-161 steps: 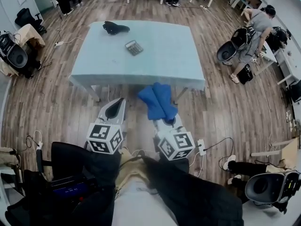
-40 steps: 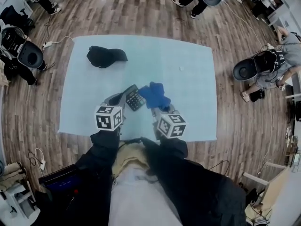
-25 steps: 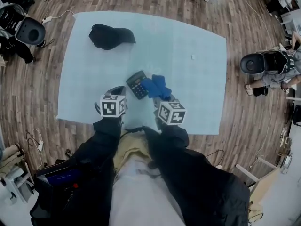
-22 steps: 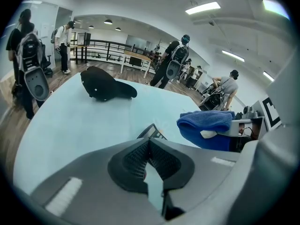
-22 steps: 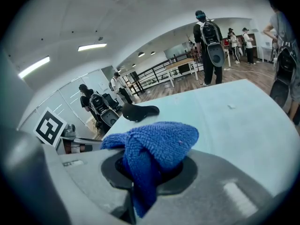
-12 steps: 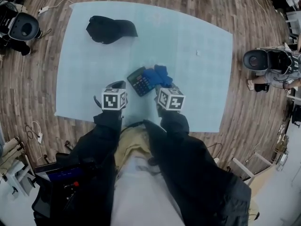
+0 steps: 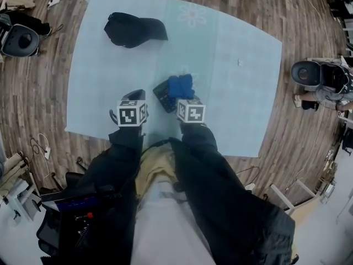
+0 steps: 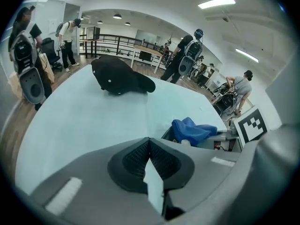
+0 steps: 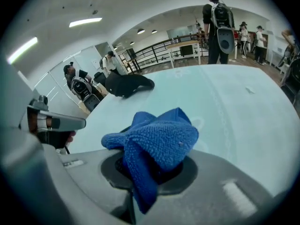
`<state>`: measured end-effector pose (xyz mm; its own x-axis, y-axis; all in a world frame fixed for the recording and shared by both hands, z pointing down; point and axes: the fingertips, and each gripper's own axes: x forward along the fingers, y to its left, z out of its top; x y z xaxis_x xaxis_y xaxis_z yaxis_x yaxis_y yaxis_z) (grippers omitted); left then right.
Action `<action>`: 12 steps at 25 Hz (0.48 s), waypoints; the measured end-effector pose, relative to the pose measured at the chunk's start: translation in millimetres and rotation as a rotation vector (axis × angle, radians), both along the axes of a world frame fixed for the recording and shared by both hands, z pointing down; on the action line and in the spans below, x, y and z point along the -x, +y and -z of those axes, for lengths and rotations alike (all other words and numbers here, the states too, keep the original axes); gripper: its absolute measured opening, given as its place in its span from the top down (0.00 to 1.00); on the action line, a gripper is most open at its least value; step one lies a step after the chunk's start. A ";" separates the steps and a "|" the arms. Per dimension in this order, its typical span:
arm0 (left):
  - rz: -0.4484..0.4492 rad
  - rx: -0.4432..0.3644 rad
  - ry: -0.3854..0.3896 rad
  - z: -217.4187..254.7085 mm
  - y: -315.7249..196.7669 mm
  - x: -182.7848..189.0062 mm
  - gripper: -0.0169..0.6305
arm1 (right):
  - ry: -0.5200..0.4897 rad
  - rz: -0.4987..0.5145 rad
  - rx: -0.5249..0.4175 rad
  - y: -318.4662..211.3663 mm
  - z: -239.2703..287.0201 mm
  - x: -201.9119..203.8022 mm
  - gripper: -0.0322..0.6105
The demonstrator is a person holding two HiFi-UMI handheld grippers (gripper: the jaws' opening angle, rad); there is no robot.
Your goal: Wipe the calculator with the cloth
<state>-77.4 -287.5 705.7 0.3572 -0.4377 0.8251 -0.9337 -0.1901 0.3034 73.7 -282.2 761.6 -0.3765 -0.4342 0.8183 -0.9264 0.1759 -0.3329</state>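
Note:
On the pale blue table (image 7: 231,98) lies the dark calculator (image 7: 161,97), and only its left part shows. The blue cloth (image 7: 180,85) covers the rest, bunched up and pressed down on it. My right gripper (image 7: 183,96) is shut on the blue cloth (image 9: 157,142), which spills out over the jaws. My left gripper (image 7: 136,95) hovers just left of the calculator, its jaws shut with nothing between them (image 8: 149,148). From the left gripper view, the cloth (image 8: 192,129) sits to the right, with a sliver of the calculator (image 8: 168,134) under it.
A black cap (image 7: 135,29) lies at the table's far left (image 8: 119,78) (image 9: 129,84). A small white scrap (image 7: 239,63) rests at the far right. Around the table are a wooden floor, bags, and people standing.
The right gripper has carried the cloth left, onto the calculator, so more of the calculator is covered. The left gripper has stayed beside the calculator. The head view has shifted.

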 end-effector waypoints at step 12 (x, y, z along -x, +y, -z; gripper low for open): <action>0.059 -0.013 -0.027 -0.3 -3.5 26.8 0.98 | -0.026 0.220 0.034 34.9 -9.2 51.0 0.84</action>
